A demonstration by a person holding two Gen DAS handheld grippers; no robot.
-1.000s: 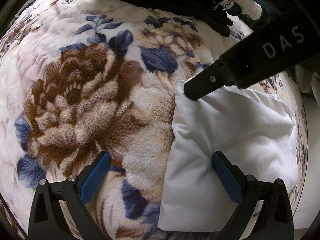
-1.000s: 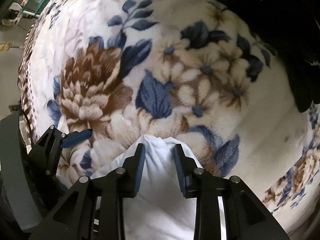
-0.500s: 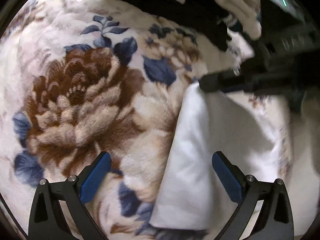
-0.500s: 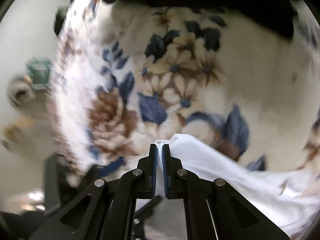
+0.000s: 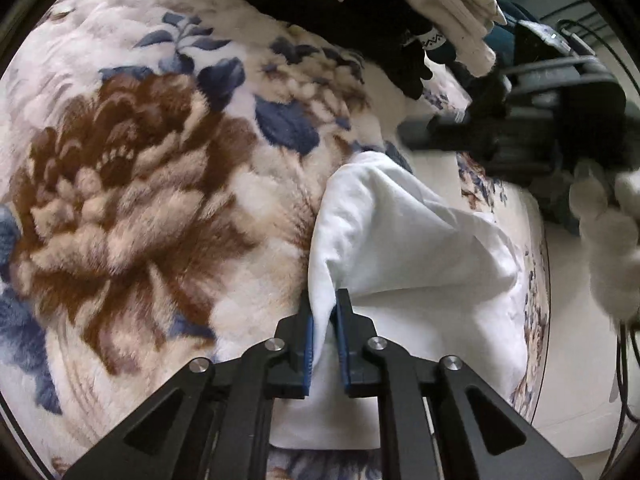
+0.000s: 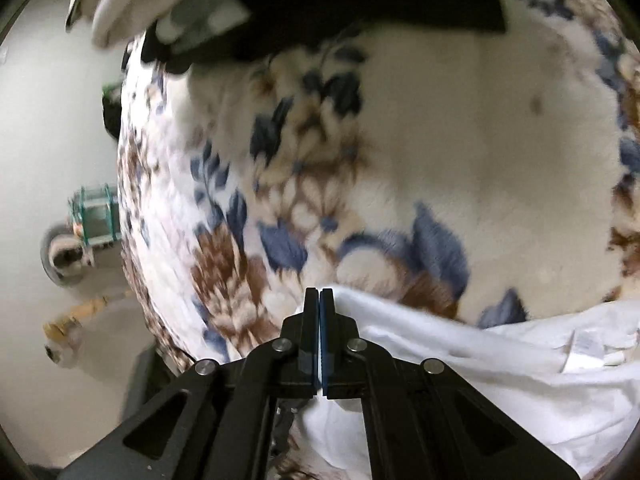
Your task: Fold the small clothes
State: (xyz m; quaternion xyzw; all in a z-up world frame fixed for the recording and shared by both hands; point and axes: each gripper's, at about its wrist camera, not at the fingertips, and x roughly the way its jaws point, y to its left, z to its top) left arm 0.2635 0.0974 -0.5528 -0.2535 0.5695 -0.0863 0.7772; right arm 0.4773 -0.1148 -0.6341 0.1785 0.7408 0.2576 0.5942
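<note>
White garment point(image 5: 408, 248): smooth thin cloth, rumpled, lying on the plush floral blanket point(image 5: 132, 184) by its near edge. Left gripper point(image 5: 323, 312): blue pads pinched on a raised fold of it. Right gripper point(image 6: 320, 308): jaws closed on its edge, a sewn label point(image 6: 585, 345) nearby. Dark and cream folded clothes point(image 5: 360, 4): stacked at the blanket's far side.

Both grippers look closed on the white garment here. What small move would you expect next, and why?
Probably lift both edges together and carry them across to start a fold. The left gripper is shut on the white garment, and the right gripper is shut on another edge of it. Most of the cloth lies slack and creased on the floral blanket, not yet folded.
</note>
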